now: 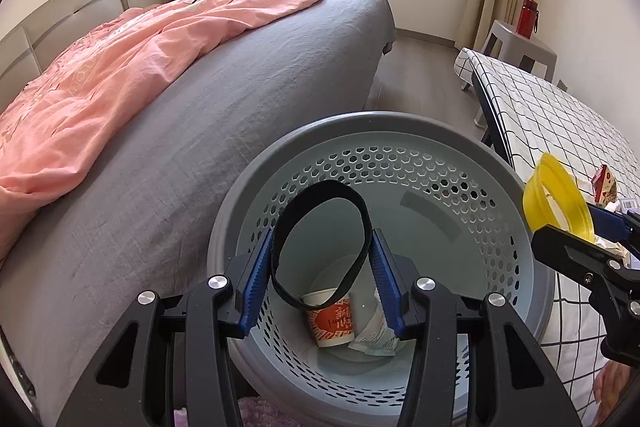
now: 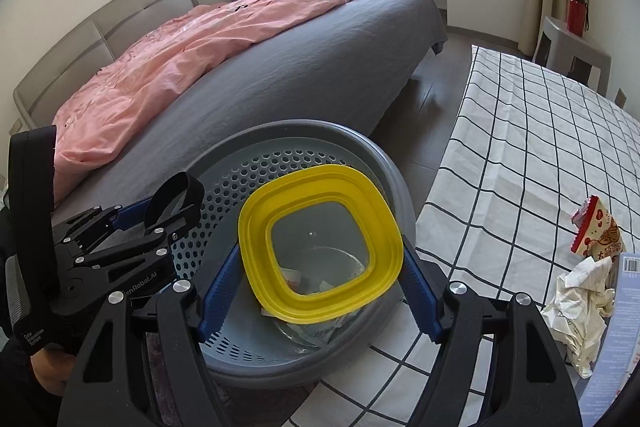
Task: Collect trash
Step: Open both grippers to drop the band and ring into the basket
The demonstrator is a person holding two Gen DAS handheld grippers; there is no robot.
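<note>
A grey perforated basket [image 1: 360,121] stands on the floor between the bed and a checked table. Inside it lie a paper cup [image 1: 332,323] with orange print and a white wrapper [image 1: 376,339]. My left gripper [image 1: 322,233] hangs over the basket mouth, shut on a black band loop [image 1: 320,187] pinched between its blue fingers. My right gripper [image 2: 320,247] is shut on a yellow square container [image 2: 256,227] with a clear bottom, tilted above the basket rim [image 2: 304,127]. The right wrist view shows the left gripper [image 2: 172,203] at left with the band [image 2: 188,187].
A bed with a grey sheet [image 1: 240,107] and pink duvet [image 1: 140,59] fills the left. On the checked tablecloth [image 2: 520,147] at right lie a red snack packet [image 2: 596,231], crumpled paper [image 2: 576,307] and a printed box [image 2: 624,307]. A red bottle [image 1: 526,15] stands on a grey stool.
</note>
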